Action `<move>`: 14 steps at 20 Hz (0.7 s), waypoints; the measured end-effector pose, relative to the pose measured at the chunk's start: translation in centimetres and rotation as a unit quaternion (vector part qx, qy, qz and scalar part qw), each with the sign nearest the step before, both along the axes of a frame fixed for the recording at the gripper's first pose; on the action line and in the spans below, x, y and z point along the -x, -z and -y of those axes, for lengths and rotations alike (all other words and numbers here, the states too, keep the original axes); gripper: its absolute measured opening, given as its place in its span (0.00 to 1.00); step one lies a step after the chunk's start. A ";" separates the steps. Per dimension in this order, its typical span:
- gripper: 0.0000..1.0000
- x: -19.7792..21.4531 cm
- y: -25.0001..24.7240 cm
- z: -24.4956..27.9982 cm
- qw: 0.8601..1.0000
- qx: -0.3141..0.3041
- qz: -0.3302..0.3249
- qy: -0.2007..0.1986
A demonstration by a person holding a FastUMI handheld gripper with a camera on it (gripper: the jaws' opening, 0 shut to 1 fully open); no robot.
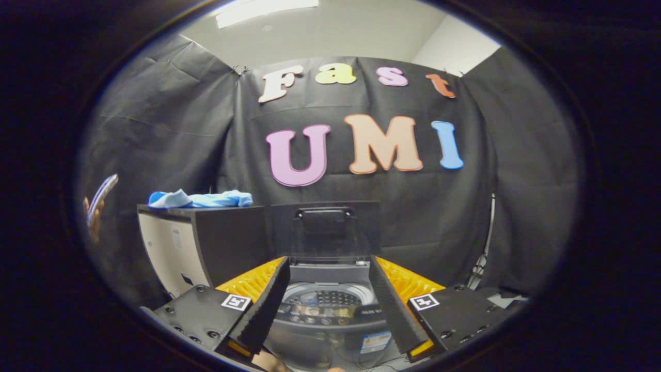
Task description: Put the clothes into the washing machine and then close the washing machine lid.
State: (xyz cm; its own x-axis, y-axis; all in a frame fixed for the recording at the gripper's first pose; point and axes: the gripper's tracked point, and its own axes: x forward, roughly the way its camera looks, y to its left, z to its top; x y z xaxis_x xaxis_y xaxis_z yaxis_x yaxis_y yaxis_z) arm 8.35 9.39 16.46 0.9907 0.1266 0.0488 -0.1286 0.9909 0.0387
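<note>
Your gripper (pixel 327 289) is spread wide, nothing between the fingers (pixel 266 305), nothing touching either one. You're looking straight through the gap at the grey top-loading washing machine (pixel 330 336), which sits just ahead of and below the fingertips.

The machine's dark lid (pixel 324 230) stands upright at the back, so the round perforated drum (pixel 328 297) is exposed. The drum's sides are hidden behind both fingers; you only get the middle strip. Something small and pale lies inside near the back wall, too blurred to identify. The control strip on the front rim and a sticker below it are visible but illegible. The machine's lower front is cut off, and the fisheye bends everything there.

The clothes, a crumpled blue-and-white cloth bundle (pixel 201 199), lie on top of a dark box-shaped cabinet with a pale side panel (pixel 206 248), just beside the machine on the left and well apart from the fingers. The bundle sits higher than the open drum. Can't tell whether it's one piece or several; the folds run together.

Far left, past the cabinet, a hand holding a thin flat phone-like object (pixel 100 199) is partly in view, squashed by lens distortion; the rest of the person is cut off.

Right of the machine, some thin cables (pixel 483 263) hang against the black booth cloth, with a pale flat patch on the floor near them that's hard to make out.
</note>
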 end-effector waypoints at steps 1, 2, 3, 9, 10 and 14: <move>0.96 -0.8 -1.9 -1.8 1.000 0.000 0.005 -0.015; 0.96 -1.6 -3.9 -3.4 0.999 -0.001 0.015 -0.029; 0.96 -2.4 -5.7 -5.1 0.999 -0.002 0.025 -0.041; 0.96 -7.0 -13.8 -16.8 0.990 -0.020 0.032 -0.133; 0.96 -7.7 -14.6 -18.8 0.988 -0.020 0.022 -0.150; 0.97 -9.9 -15.2 -26.6 0.980 0.011 -0.041 -0.192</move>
